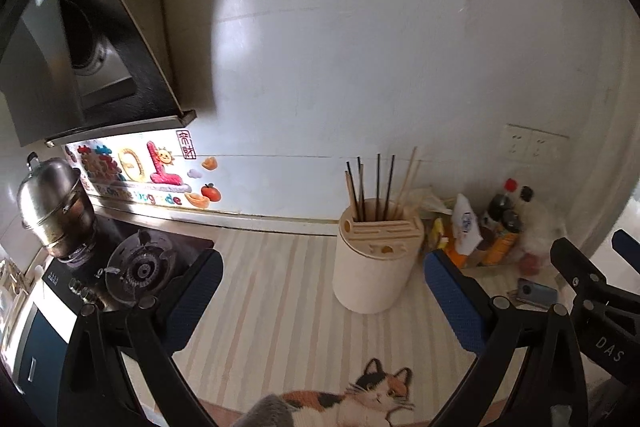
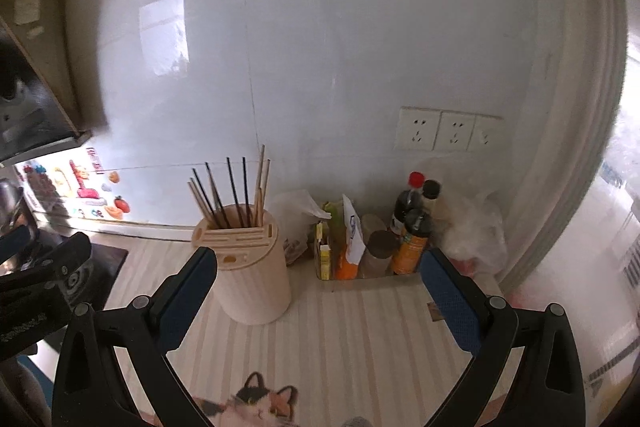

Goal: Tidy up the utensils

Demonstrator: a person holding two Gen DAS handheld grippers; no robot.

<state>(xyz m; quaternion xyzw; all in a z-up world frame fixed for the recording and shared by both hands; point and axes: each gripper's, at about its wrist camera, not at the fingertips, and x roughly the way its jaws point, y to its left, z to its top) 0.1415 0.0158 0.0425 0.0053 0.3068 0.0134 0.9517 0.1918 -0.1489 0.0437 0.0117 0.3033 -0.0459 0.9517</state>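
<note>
A cream round utensil holder stands on a striped mat near the wall. Several dark and wooden chopsticks stick up out of its back slots. My left gripper hangs open in front of it, nothing between its blue pads. My right gripper is open too, its left finger just before the holder and its span empty. In the left wrist view the right gripper's black frame shows at the right edge; the left gripper's frame shows at the left of the right wrist view.
A gas stove with a steel pot lies to the left under a range hood. Bottles and sauce packs crowd the back right corner by wall sockets. A cat-print mat covers the near counter.
</note>
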